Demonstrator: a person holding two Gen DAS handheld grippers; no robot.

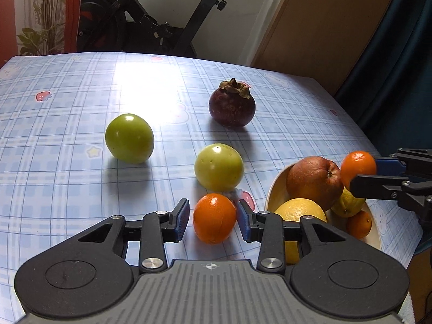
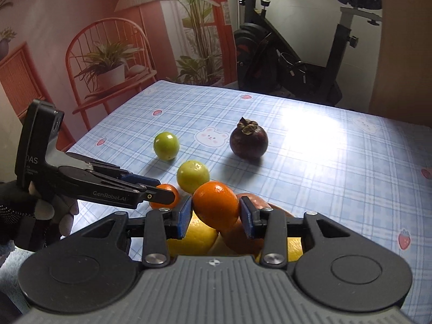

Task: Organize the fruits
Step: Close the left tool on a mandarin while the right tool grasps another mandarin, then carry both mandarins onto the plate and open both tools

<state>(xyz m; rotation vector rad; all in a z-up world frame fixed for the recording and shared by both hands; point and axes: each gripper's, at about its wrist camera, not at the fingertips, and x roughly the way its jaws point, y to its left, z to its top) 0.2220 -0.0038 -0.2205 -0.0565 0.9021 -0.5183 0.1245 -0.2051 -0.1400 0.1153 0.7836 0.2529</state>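
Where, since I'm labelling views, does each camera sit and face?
Left wrist: on the left gripper, facing across the table at an orange between its open fingers; right gripper shows at right.
Right wrist: on the right gripper, facing across its held orange; left gripper and hand show at left.
Shared: mangosteen, green fruit, yellow-green fruit.

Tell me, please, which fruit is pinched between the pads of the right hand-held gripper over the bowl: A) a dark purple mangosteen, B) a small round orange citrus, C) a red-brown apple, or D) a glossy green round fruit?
B: the right hand-held gripper has both blue pads pressed on a small round orange citrus, while the mangosteen sits on the table.
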